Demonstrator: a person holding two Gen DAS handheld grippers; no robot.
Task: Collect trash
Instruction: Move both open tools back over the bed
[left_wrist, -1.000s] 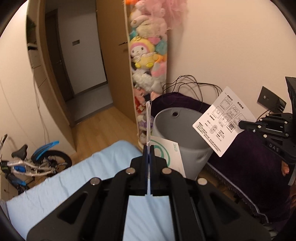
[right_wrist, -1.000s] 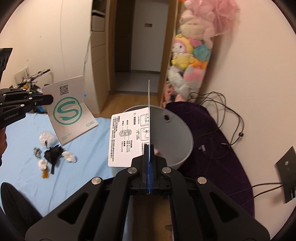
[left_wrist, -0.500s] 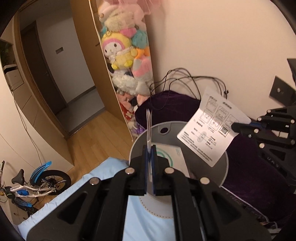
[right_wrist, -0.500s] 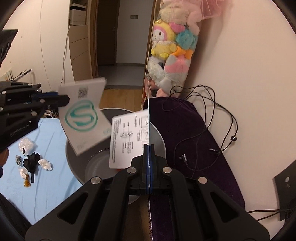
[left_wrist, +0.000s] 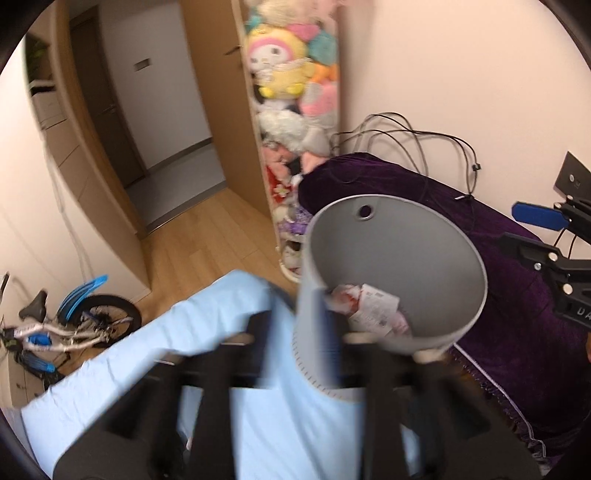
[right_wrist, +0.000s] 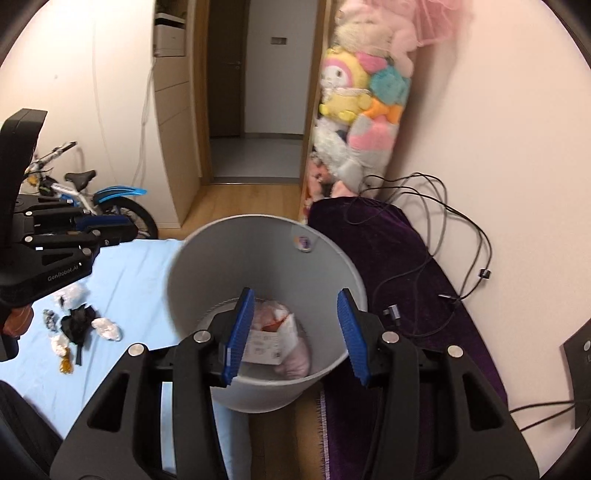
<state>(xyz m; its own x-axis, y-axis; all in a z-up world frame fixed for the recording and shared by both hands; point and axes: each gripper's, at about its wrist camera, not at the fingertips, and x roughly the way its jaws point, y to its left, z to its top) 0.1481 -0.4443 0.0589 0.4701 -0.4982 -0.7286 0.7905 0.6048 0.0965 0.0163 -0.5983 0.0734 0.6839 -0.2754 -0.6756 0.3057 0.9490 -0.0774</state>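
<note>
A grey trash bin (right_wrist: 207, 258) stands on the floor between the blue sheet and a purple cloth; it also shows in the left wrist view (left_wrist: 436, 236). Paper and pink trash (right_wrist: 273, 343) lie in its bottom, also seen in the left wrist view (left_wrist: 373, 306). My right gripper (right_wrist: 293, 332) is open and empty right over the bin mouth. My left gripper (left_wrist: 306, 354) is blurred by motion, open and empty at the bin's left rim; it shows from the side in the right wrist view (right_wrist: 110, 229). Several small scraps (right_wrist: 79, 325) lie on the blue sheet.
A blue sheet (right_wrist: 140, 280) covers the surface left of the bin. A purple cloth (right_wrist: 399, 258) with cables (right_wrist: 443, 229) lies to the right. Plush toys (right_wrist: 354, 110) hang by the wall. A child's bike (right_wrist: 92, 199) stands at the left, near a doorway.
Both grippers opened and let go of their paper sheets, which dropped into the bin. The left gripper is now moving fast and blurred.
</note>
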